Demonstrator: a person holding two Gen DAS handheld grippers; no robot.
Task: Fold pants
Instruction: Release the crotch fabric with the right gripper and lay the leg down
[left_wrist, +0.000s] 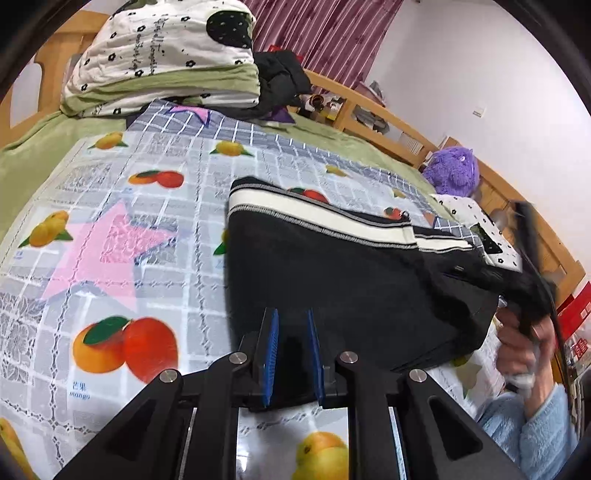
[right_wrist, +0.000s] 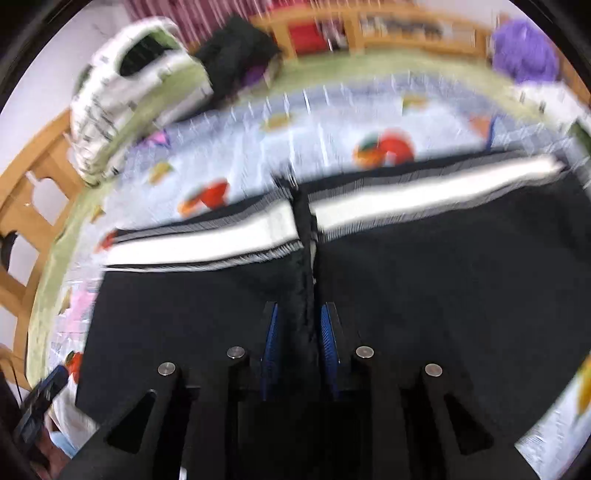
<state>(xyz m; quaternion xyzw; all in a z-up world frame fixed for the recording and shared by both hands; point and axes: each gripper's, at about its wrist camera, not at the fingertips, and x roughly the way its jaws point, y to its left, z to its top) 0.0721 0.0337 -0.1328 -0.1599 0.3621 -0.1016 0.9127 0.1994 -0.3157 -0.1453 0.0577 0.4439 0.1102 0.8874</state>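
Observation:
Black pants (left_wrist: 332, 277) with a white side stripe (left_wrist: 314, 218) lie on a fruit-print cloth (left_wrist: 110, 258) on the bed. My left gripper (left_wrist: 291, 325) hovers at their near edge, blue pads a little apart and pressing on nothing. At the right edge of the left wrist view, my right gripper (left_wrist: 517, 295) pulls a corner of the pants up into a peak. The right wrist view is blurred: a ridge of the black pants (right_wrist: 443, 277) rises between the pads of the right gripper (right_wrist: 299, 332), which is shut on it.
A folded floral quilt (left_wrist: 162, 55) and a black jacket (left_wrist: 280, 74) are stacked at the bed's far end. A purple plush toy (left_wrist: 452, 171) sits by the wooden bed rail (left_wrist: 373, 107). A hand in a light blue sleeve (left_wrist: 532, 432) holds the right gripper.

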